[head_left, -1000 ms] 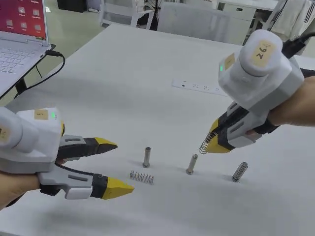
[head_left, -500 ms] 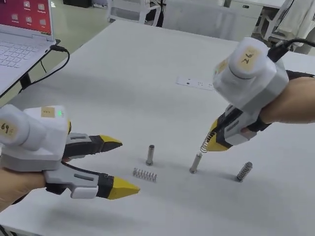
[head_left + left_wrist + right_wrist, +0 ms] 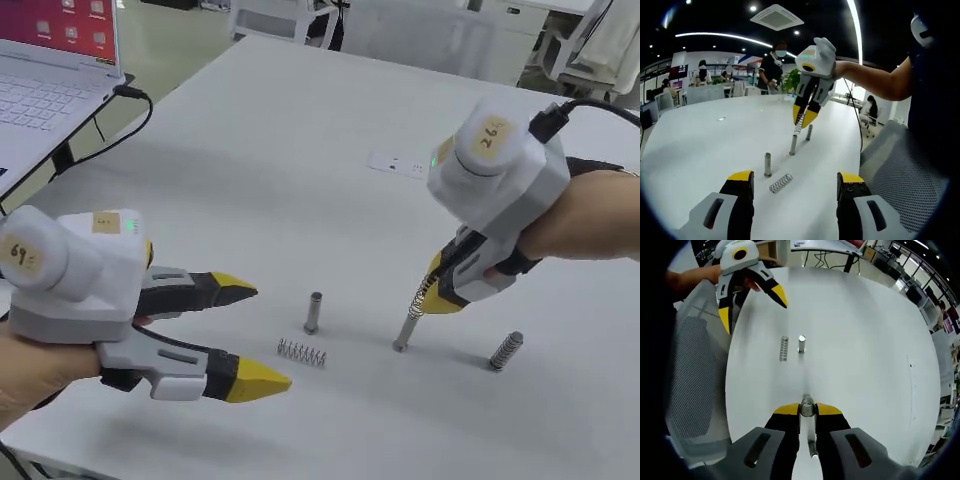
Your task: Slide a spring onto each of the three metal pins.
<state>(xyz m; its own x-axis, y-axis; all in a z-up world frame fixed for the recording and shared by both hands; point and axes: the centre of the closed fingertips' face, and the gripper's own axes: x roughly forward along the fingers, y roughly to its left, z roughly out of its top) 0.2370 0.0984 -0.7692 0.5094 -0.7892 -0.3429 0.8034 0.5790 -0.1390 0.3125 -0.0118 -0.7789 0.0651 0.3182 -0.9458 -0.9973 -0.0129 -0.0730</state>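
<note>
Three metal pins stand on the white table (image 3: 250, 180). The left pin (image 3: 314, 312) is bare, and a loose spring (image 3: 302, 352) lies just in front of it. The right pin (image 3: 506, 351) wears a spring. My right gripper (image 3: 436, 298) is shut on a spring (image 3: 421, 296) that hangs tilted with its lower end at the top of the middle pin (image 3: 404, 333). In the right gripper view that spring (image 3: 808, 409) sits between the jaws, with the middle pin (image 3: 812, 446) below. My left gripper (image 3: 262, 337) is open near the loose spring (image 3: 780, 183) and holds nothing.
An open laptop (image 3: 50, 80) with a black cable (image 3: 125, 125) is at the far left edge. A white power strip (image 3: 400, 165) lies behind the pins. Chairs stand beyond the table's far end. People stand in the background of the left gripper view.
My right gripper has come down slightly, bringing the spring's lower end onto the top of the middle pin. The left gripper stays open in about the same place; the head camera shifted.
</note>
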